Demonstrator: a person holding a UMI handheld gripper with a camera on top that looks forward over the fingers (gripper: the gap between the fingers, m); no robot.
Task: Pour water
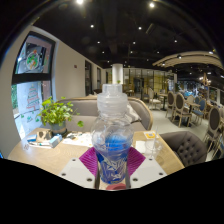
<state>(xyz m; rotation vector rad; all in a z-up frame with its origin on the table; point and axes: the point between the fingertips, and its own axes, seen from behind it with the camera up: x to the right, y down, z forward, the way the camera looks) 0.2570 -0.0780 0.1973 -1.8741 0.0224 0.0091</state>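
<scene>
A clear plastic bottle (113, 135) with a blue label stands upright between the two fingers of the gripper (113, 170), its base down among the pink pads (92, 161) and its neck and cap rising well above them. The pads sit close against both sides of the bottle's lower body, so the claw looks closed on it — narrow, with the bottle in its grasp. The bottom of the bottle and the fingertips are cut off by the dark lower border, so whether the bottle rests on anything cannot be told. How much water is inside is hard to make out. Beyond the fingers lies a light wooden table (62, 156); on it, off to the left, stands a green potted plant (55, 113) with a small box (43, 134) beside it. Behind are grey sofas (185, 146), further tables and chairs on the right — a café-like room with spot lamps (92, 27) in a dark ceiling and a large window (30, 85) on the left.
</scene>
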